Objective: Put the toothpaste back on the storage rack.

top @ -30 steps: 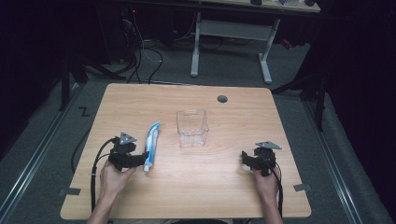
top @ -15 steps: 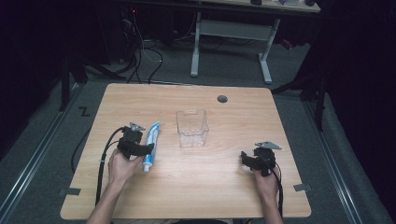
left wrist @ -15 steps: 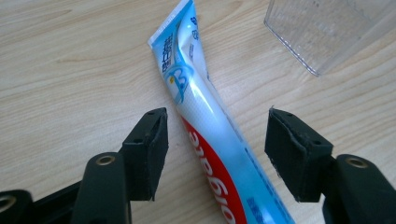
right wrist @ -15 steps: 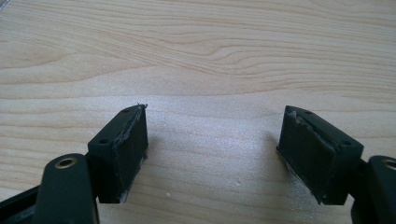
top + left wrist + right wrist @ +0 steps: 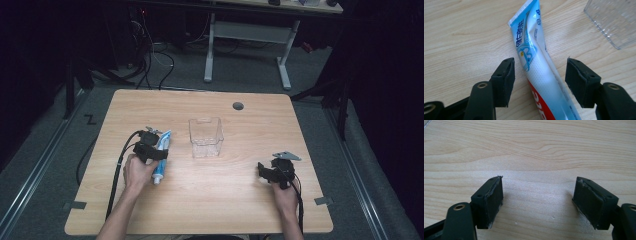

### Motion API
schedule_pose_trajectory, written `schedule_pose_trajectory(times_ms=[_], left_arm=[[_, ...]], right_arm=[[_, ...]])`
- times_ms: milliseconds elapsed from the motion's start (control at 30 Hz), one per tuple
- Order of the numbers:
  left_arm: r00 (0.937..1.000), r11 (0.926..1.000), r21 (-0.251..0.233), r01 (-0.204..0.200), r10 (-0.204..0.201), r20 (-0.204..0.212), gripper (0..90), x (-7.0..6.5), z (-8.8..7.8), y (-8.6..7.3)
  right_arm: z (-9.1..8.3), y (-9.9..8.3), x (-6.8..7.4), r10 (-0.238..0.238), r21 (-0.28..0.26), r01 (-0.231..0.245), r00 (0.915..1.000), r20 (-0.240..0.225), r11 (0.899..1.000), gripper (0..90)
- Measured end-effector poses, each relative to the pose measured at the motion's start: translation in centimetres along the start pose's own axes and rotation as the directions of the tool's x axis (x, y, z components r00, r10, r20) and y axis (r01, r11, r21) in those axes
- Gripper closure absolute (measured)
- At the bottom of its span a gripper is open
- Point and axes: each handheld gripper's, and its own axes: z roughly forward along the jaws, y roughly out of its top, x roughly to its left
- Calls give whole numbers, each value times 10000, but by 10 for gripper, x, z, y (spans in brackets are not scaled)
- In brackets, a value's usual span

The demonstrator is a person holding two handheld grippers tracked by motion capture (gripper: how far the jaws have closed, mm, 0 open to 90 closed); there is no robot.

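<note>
high view: toothpaste tube point(image 5: 161, 156) lay flat on the table point(image 5: 215, 210), just left of the clear plastic bin point(image 5: 205, 136). taking the bin as landmark: tube's long axis ran roughly parallel to the bin's left wall, crimped end toward the far side, cap end toward the person. left gripper point(image 5: 150, 149) sat right over the tube's far half, left of the bin. right gripper point(image 5: 275, 172) was well apart from the bin, to its right and nearer the person, over bare wood. left hand was clearly the nearer one to the tube.

left gripper view: jaws stood apart, one pad point(image 5: 504, 81) on each side of the tube point(image 5: 541, 75), tube body running straight up between them toward the crimp. gaps were visible on both sides, more on the right, so the pads weren't pressing yet. a corner of the bin point(image 5: 616, 22) was beyond the tube at upper right. key relation: tube axis lay along the gripper's line of sight, across the closing direction, so i'd judge a straight close would pinch the tube across its width. tube sat slightly left of centre between the pads.

right gripper view: jaws stood wide apart, nothing between the pads point(image 5: 490, 200), plain tabletop point(image 5: 536, 150) under them. looked idle.
</note>
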Motion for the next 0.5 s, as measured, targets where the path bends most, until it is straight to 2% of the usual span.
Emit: schedule_pose_trajectory(times_ms=[167, 500], left_arm=[[9999, 9996, 239, 122, -121, -17, 414, 1, 7, 5], [9999, 9978, 659, 111, -108, -51, 421, 0, 18, 8]], right_arm=[[0, 0, 1, 2, 6, -2, 10000, -34, 10000, 238], [0, 0, 1, -7, 4, 7, 10000, -56, 10000, 238]])
